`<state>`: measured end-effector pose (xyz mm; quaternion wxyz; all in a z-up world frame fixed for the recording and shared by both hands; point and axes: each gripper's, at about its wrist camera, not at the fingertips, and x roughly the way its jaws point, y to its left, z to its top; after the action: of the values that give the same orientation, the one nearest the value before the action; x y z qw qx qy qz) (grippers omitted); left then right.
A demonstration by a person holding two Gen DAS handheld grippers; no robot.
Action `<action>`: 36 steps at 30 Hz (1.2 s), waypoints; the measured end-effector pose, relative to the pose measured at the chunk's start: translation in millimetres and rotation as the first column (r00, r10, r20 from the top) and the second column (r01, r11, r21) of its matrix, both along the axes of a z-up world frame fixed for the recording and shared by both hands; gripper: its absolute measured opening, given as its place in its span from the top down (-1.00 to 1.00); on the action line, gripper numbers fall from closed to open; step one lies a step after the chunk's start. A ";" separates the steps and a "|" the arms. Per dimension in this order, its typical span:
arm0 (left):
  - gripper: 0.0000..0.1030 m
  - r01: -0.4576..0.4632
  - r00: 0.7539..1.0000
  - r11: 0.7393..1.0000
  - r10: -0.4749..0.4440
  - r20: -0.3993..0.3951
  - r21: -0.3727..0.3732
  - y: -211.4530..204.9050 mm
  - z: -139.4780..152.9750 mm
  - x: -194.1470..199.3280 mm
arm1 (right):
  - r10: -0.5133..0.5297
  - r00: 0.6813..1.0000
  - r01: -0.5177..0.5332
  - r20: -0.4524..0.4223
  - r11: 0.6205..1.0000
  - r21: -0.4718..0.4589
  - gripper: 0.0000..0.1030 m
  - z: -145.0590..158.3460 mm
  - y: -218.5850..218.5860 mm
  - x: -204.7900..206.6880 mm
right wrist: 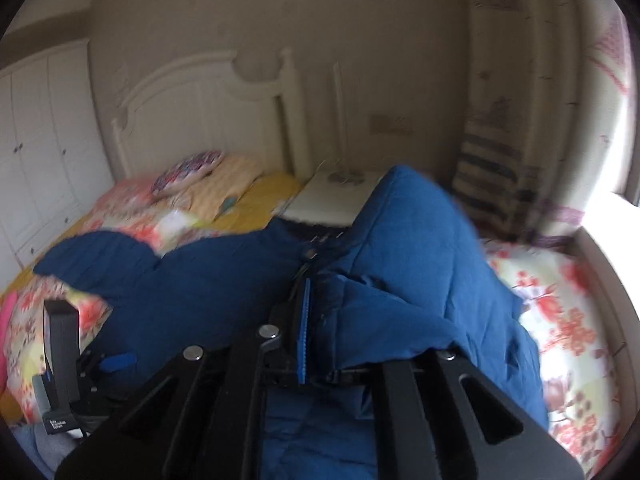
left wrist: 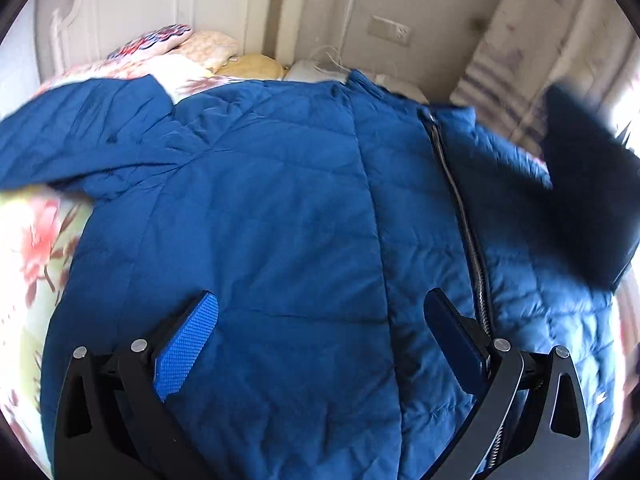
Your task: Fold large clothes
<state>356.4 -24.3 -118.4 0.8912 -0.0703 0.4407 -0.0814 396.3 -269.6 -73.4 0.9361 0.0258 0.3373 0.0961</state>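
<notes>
A large blue quilted jacket (left wrist: 280,208) lies spread front up on a floral bedspread (left wrist: 36,232), its metal zipper (left wrist: 464,216) running down the right of the left wrist view. My left gripper (left wrist: 320,320) is open just above the jacket's lower front, blue pads wide apart, holding nothing. My right gripper (right wrist: 320,320) is shut on the jacket's right side (right wrist: 416,256) and holds that fabric lifted in a hump above the bed. The left sleeve (right wrist: 96,256) lies stretched out to the left. The right gripper shows as a dark blur (left wrist: 588,184) in the left wrist view.
The bed has a white headboard (right wrist: 200,96), pillows (right wrist: 224,176) and a white nightstand (right wrist: 332,196) at its far end. A white wardrobe (right wrist: 36,140) stands left. A window with a curtain (right wrist: 600,128) is at the right. The left gripper's body (right wrist: 64,360) sits lower left.
</notes>
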 end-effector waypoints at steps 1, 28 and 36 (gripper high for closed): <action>-0.91 -0.006 1.000 1.000 0.006 0.003 -0.012 1.9 0.2 0.1 | 0.016 0.995 -0.017 -0.096 1.000 -0.009 0.73 -26.5 13.0 12.4; -0.91 -0.001 1.000 1.000 0.001 0.019 -0.025 3.7 1.6 -2.0 | -0.436 0.886 0.446 -0.158 0.707 0.549 0.63 -44.8 -210.3 -68.6; -0.91 -0.133 0.938 0.981 0.171 0.302 -0.143 40.7 45.2 -37.6 | -0.109 0.986 0.070 0.122 0.956 0.286 0.60 58.7 -38.3 2.2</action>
<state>318.8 16.5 -73.1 0.9474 -0.1440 0.2815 -0.0489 398.5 -307.9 -14.7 0.9472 0.1670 0.2539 0.1019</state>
